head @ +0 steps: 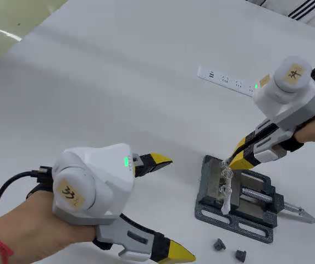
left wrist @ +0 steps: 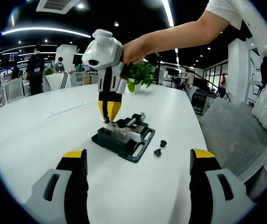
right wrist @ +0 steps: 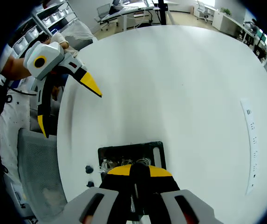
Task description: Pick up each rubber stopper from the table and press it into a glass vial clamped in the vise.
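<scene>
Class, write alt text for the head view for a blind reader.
The right gripper, shut, points down at glass vials in a vise on a white table. The left gripper is open, nearer the camera; two stoppers lie beside the vise.

Open-plan office. White table [head: 119, 82] with a white power strip [head: 226, 81] lying on it. Dark ceiling, long light strips [left wrist: 44, 31] plus spots. Potted plant [left wrist: 140, 74] at the table's far side, grey mesh chair [left wrist: 236, 135] alongside. People [left wrist: 35, 60] standing at the back. More desks [right wrist: 133, 9] beyond. Pale floor [head: 14, 16].
</scene>
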